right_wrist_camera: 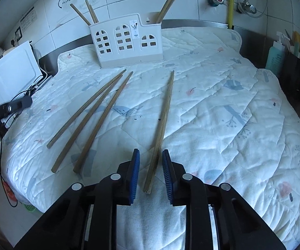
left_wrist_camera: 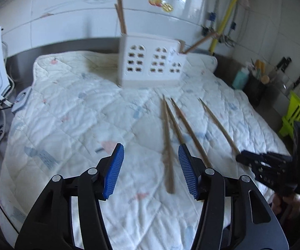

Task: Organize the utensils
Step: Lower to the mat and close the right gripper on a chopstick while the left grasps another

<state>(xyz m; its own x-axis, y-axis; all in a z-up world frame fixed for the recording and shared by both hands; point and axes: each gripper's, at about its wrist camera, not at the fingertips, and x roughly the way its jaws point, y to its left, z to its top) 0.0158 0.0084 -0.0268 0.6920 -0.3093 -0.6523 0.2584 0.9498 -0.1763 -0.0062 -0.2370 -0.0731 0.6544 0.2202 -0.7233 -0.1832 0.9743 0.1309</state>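
A white utensil holder [left_wrist_camera: 152, 66] [right_wrist_camera: 127, 43] with window cut-outs stands at the back of a quilted cloth [right_wrist_camera: 223, 108], with three chopsticks upright in it. Several wooden chopsticks lie loose on the cloth in front. My right gripper [right_wrist_camera: 151, 151] is low over the rightmost chopstick [right_wrist_camera: 164, 112]; its near end lies between the blue pads with a gap on each side, so the gripper is open. My left gripper [left_wrist_camera: 151, 146] is open wide over the cloth, and the leftmost chopstick [left_wrist_camera: 167, 145] lies between its fingers untouched. Each gripper also shows in the other's view: the right gripper [left_wrist_camera: 262, 164] and the left gripper [right_wrist_camera: 10, 106].
A white appliance [right_wrist_camera: 10, 73] with cables sits off the cloth's left edge. A teal bottle [right_wrist_camera: 275, 58] and a black caddy [right_wrist_camera: 295, 73] stand at the right, with a green rack [left_wrist_camera: 298, 114] nearer. A tiled wall and a yellow pipe [left_wrist_camera: 231, 6] are behind.
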